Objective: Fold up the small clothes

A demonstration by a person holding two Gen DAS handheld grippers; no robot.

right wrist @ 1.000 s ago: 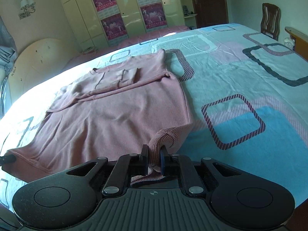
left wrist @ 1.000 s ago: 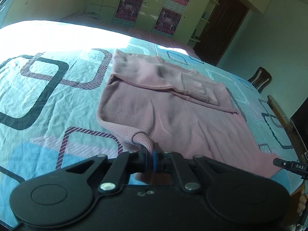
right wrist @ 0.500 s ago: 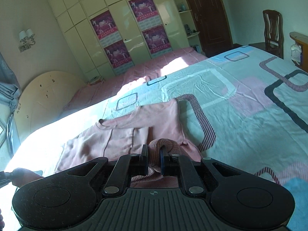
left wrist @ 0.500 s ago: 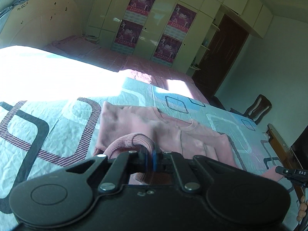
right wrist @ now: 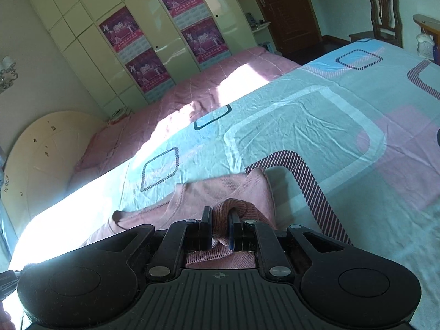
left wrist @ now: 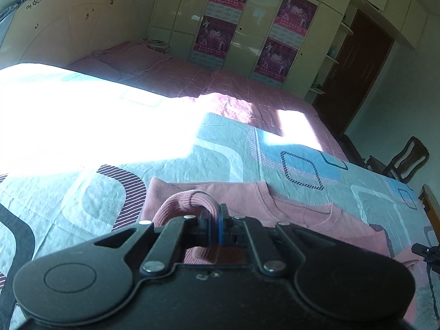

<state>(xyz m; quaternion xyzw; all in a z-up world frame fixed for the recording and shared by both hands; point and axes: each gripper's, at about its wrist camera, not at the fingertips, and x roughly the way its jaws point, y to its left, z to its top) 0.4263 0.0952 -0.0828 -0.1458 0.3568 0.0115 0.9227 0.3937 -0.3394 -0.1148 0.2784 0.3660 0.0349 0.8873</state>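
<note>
**Both claws pinching the sweater hem, top edge of the garment ahead**

Left claw (left wrist: 214,220): jaws closed tight on a ribbed fold of the pink sweater (left wrist: 247,198). The fold arches up and to the left of the fingers.

Right claw (right wrist: 220,228): jaws nearly closed, a bunched ribbed hem clamped between them, bulging out toward the right finger.

Sweater lies on the bed (right wrist: 316,126), on a light blue sheet printed with rounded squares. In both views the neckline and shoulders sit just beyond the fingertips; the rest of the garment is hidden under the claw bodies.

Bright sun patch washes out the sheet at left in the left view. Wardrobe (left wrist: 255,27) with posters stands along the far wall; a chair (right wrist: 383,8) is near the door.
</note>
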